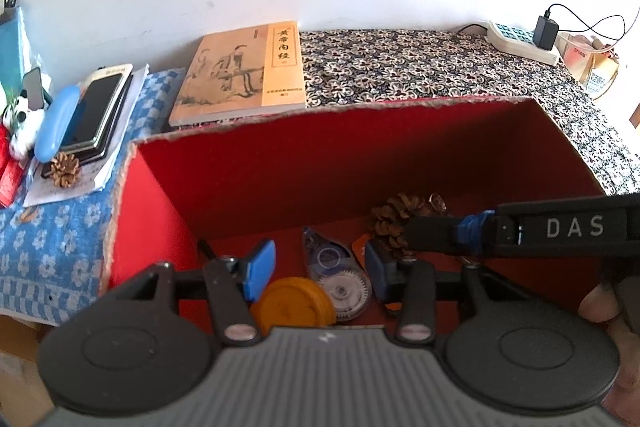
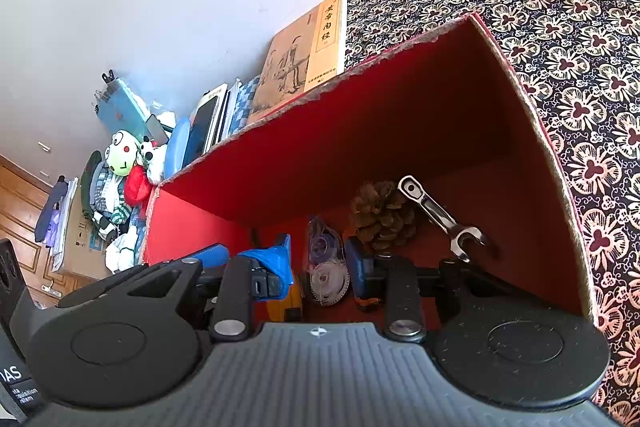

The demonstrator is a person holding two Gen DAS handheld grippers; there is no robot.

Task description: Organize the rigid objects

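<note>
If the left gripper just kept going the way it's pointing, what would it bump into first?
Most likely the clear correction tape dispenser lying on the floor of the red box, straight ahead between the open fingers of the left gripper. The yellow lid beside it is close too; depth is hard to judge.

Left gripper (image 1: pixel 318 269), black two-finger frame with blue pads (image 1: pixel 262 267): pitched steeply downward, jaws parted, a clear gap between the pads, nothing pinched. Both finger arms sit symmetric about the ribbed grey body. Right gripper (image 2: pixel 318 269), same black build, one finger wrapped in blue tape (image 2: pixel 280 261): also tilted downward, less steeply. Its jaws stand a little apart with nothing clamped between the pads. In the left wrist view the right gripper enters from the right edge as a long black bar lettered "DAS", lying across and just beyond the left gripper's right finger. Bare fingertips of a hand (image 1: pixel 598 303) show at the lower right edge, under that bar.
</note>
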